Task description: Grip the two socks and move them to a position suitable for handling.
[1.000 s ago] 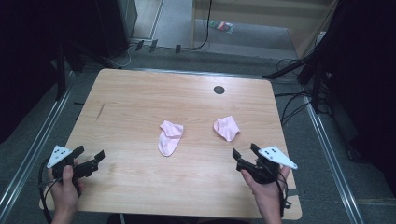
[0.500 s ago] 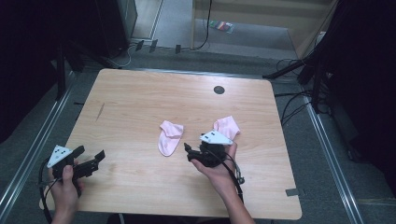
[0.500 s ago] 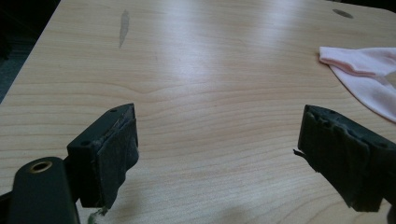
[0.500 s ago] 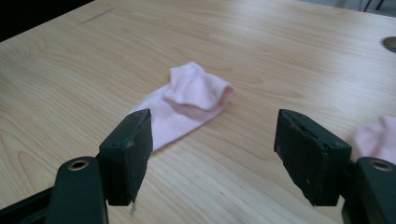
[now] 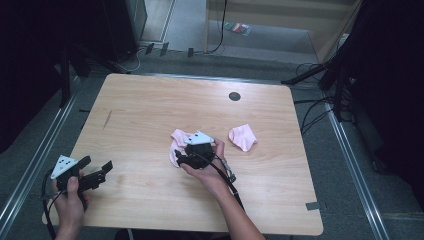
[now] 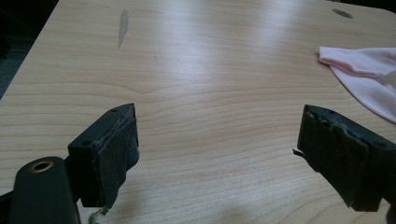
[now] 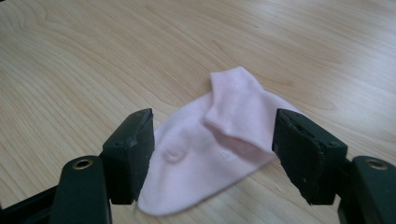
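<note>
High view: the right gripper [image 5: 181,159], which was at the worktop's [image 5: 150,110] right edge, now hangs over the left sock [image 5: 176,145]; the second sock [image 5: 243,137] lies right of it. The left gripper [image 5: 102,170] gapes empty. Right gripper view: jaws wide, straddling the sock [image 7: 210,144], not pressing.

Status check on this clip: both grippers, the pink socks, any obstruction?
Right gripper open, jaws straddling the folded pink fabric sock, no pinch yet. Left gripper open, idle at the wooden table edge. Second pink sock lies apart. Nothing in the way.
</note>
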### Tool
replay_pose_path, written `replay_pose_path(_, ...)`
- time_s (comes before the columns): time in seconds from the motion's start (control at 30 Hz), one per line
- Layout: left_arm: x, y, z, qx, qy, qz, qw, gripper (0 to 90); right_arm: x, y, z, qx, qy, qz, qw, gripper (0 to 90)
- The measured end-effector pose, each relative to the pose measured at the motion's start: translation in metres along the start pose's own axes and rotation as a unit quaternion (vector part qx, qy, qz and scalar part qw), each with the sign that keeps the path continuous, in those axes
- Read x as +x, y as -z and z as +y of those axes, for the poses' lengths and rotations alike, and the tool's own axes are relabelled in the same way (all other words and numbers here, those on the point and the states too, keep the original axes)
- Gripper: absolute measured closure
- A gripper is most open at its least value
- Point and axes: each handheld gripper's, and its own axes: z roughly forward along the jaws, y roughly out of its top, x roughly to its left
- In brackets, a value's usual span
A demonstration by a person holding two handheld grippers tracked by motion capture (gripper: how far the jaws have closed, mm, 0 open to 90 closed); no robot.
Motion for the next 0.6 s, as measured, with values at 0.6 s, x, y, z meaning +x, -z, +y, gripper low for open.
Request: replay_pose_path(0.6, 0.002, -0.001, 0.001, 0.003, 0.007, -0.003, 1.0, 12.9, 0.0, -0.053, -0.001, 0.057, 0.006, -0.007, 0.9983, 32.1)
